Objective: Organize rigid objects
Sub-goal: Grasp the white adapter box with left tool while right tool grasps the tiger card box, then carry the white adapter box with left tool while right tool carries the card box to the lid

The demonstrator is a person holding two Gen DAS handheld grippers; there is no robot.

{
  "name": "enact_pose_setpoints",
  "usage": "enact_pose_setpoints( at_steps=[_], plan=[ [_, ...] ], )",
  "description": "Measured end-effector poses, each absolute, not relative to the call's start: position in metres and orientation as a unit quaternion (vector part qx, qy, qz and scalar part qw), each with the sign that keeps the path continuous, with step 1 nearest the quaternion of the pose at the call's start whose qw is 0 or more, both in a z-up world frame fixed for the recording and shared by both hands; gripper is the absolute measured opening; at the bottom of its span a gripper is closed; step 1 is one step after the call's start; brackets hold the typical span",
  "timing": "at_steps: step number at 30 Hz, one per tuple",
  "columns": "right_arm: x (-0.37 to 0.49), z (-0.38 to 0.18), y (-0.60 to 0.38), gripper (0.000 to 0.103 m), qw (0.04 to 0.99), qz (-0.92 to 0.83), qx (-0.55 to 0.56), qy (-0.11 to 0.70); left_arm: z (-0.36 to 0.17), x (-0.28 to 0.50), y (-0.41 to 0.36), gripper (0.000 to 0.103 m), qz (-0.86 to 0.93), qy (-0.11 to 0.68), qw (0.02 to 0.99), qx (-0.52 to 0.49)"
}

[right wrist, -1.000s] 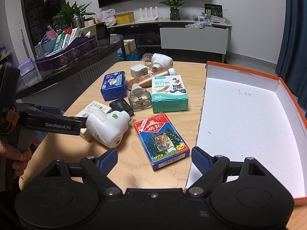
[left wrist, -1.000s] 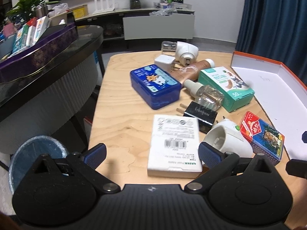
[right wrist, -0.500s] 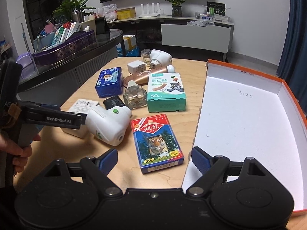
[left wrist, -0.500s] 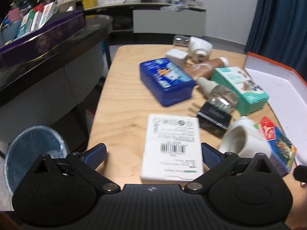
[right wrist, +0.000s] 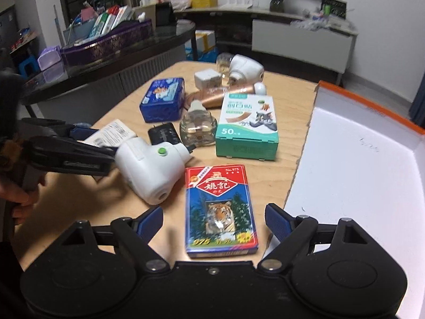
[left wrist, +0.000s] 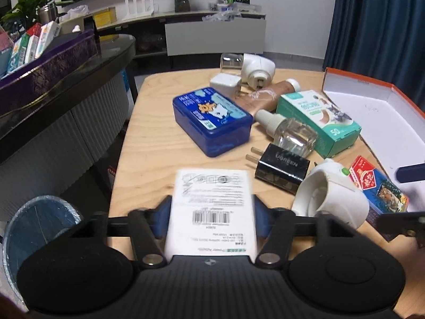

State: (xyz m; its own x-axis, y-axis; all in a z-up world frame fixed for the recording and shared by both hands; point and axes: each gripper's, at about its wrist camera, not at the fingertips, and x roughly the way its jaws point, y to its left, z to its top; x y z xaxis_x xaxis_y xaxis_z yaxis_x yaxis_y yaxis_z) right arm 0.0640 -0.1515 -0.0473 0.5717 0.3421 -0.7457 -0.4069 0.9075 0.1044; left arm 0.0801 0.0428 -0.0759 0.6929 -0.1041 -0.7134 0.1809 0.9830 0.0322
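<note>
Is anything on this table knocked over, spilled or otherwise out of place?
Nothing is spilled or broken, but several things lie tipped. The clear glass bottle with a white cap and the copper-coloured tube lie on their sides, and the white plug-in device with a green button rests tilted. The orange-rimmed white box stands empty.

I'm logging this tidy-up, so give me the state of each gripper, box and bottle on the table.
left gripper: fingers closing on the white labelled box
right gripper: open, straddling the playing-card box, not gripping
orange-rimmed tray: open, nothing seen inside
blue tin: lid shut, flat
green plaster box: closed, flat
glass refill bottle: capped, on its side
</note>
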Motion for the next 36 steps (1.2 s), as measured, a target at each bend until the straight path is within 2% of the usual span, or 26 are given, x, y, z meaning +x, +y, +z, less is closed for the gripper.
enact_pose_setpoints(
  at_steps=[5,7,8,9,15,21,32,36],
  plan=[
    [0.081,-0.058,-0.144,0.098,0.873,0.219,-0.040,0.433,-0.069,0.076,0.055,0.060,-0.068,0.379,0.923,0.017],
    [0.081,-0.058,-0.137,0.087,0.881,0.197,-0.069,0.425,-0.063,0.073,0.058,0.060,-0.061,0.370,0.927,0.008],
    [0.081,-0.057,-0.137,0.072,0.882,0.195,-0.066,0.424,-0.059,0.071,0.059,0.060,-0.061,0.365,0.929,0.005],
    [0.081,-0.056,-0.138,0.071,0.882,0.195,-0.058,0.426,-0.055,0.069,0.058,0.060,-0.059,0.360,0.931,0.004],
    [0.072,-0.048,-0.144,0.071,0.901,0.154,-0.047,0.402,-0.038,0.056,0.053,0.060,-0.055,0.340,0.939,-0.006],
    [0.059,-0.006,-0.184,0.071,0.929,0.112,0.005,0.353,-0.010,0.051,0.022,0.060,-0.088,0.324,0.942,-0.017],
    [0.072,0.072,-0.297,0.071,0.951,-0.004,0.041,0.307,0.062,0.114,-0.120,0.060,-0.205,0.286,0.936,0.013],
    [0.081,0.096,-0.330,0.071,0.955,-0.031,0.052,0.290,0.071,0.143,-0.157,0.060,-0.226,0.277,0.934,0.003]
  ],
)
